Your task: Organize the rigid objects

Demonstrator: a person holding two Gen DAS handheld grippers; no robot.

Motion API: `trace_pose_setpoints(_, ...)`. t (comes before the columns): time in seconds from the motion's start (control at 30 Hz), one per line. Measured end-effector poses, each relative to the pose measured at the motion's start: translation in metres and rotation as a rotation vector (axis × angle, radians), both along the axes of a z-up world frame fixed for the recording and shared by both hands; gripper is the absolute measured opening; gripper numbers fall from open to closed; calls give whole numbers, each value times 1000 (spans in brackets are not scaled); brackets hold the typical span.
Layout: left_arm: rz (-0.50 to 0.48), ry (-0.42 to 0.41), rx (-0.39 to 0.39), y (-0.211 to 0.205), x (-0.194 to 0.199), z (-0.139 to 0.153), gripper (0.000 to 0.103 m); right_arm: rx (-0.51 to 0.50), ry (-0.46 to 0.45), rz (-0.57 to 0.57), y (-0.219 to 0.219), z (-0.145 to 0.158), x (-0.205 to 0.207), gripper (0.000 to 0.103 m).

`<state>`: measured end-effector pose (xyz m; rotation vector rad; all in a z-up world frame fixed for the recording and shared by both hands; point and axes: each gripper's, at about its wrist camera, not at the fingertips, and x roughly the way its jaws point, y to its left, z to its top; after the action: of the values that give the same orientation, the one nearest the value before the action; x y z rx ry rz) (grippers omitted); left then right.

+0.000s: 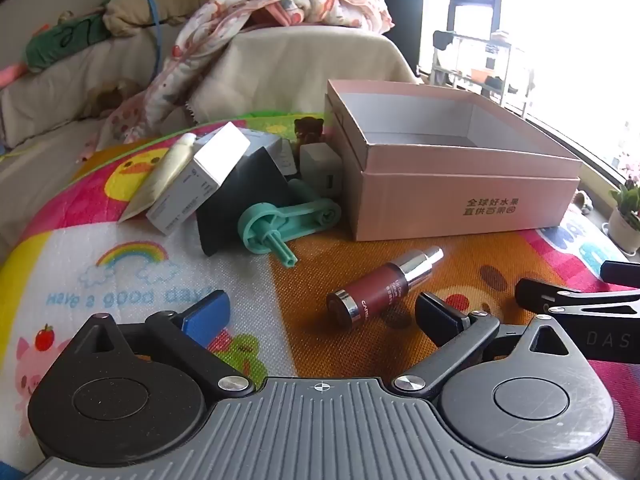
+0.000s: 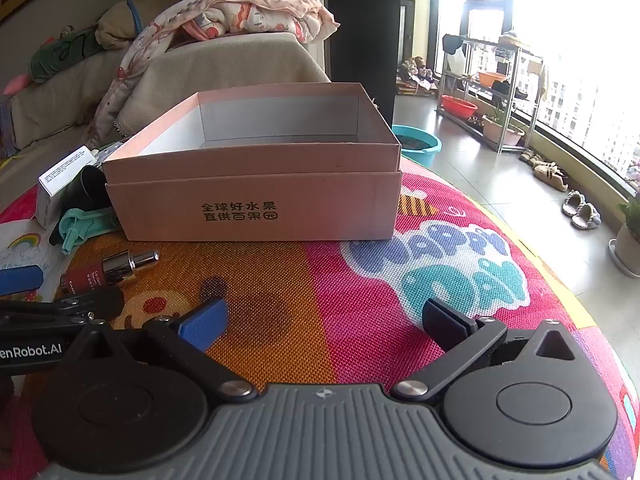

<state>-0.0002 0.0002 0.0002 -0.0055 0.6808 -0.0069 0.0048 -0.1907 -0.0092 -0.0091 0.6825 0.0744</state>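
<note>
- Two grippers hover over a bright cartoon play mat [image 2: 360,216] on the floor, a draped sofa [image 2: 224,60] behind it and a sunlit window [image 2: 580,60] alongside.
- Left gripper [image 1: 322,316] tilts downward, jaws spread wide and holding nothing; a dark red pump bottle [image 1: 376,288] lies on the mat just ahead.
- Right gripper [image 2: 324,320] likewise gapes empty, facing the open pink cardboard box [image 2: 256,208].
- Small boxes, a tube and a green plastic tool [image 1: 288,220] cluster left of that box.

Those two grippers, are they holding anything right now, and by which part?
Nothing is held. The left gripper and the right gripper both stand open over the mat, with nothing between their fingers.
</note>
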Motion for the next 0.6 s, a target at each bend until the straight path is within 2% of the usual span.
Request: trace_pose_setpoints(0.6,0,1,-2,0,0,0,102,1,2,0,0,0,0,103)
